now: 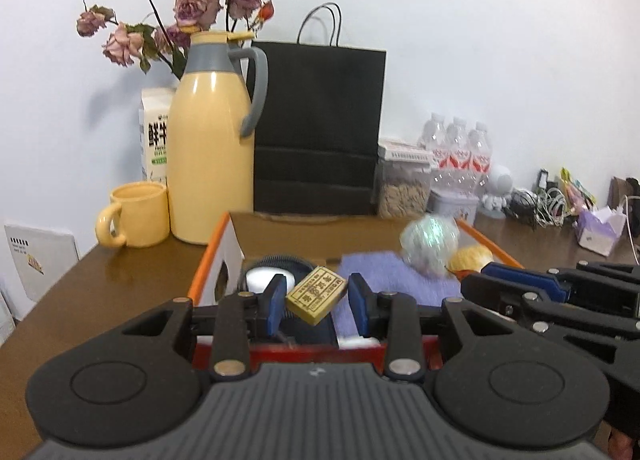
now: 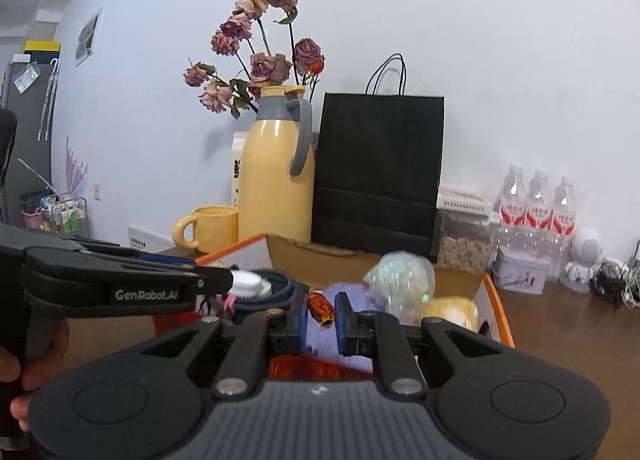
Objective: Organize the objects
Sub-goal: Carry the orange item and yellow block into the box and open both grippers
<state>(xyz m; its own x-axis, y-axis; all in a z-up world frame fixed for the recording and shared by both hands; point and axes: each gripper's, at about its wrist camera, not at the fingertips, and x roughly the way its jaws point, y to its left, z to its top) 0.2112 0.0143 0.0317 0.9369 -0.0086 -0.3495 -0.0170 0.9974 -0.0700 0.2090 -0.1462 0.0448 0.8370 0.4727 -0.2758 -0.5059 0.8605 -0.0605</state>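
Note:
My left gripper (image 1: 317, 302) is shut on a small tan printed block (image 1: 316, 295), tilted between the blue pads. It hangs over an open cardboard box with orange edges (image 1: 208, 256). My right gripper (image 2: 322, 320) is shut on a small orange-red bud-like thing (image 2: 320, 307) over the same box (image 2: 502, 312). Inside lie a purple cloth (image 1: 384, 276), an iridescent ball (image 1: 430, 242), a yellow-orange lump (image 1: 472, 258) and a dark coil with a white cap (image 2: 248, 284). Each gripper appears side-on in the other's view: the right gripper (image 1: 480, 280) and the left gripper (image 2: 224, 280).
Behind the box stand a yellow jug (image 1: 208, 147) with dried roses behind it, a yellow mug (image 1: 140, 215), a milk carton (image 1: 154, 139) and a black paper bag (image 1: 320, 131). At the right are a grain container (image 1: 404, 183), water bottles (image 1: 456, 147) and cables (image 1: 536, 199). A hand (image 2: 24, 376) holds the left gripper.

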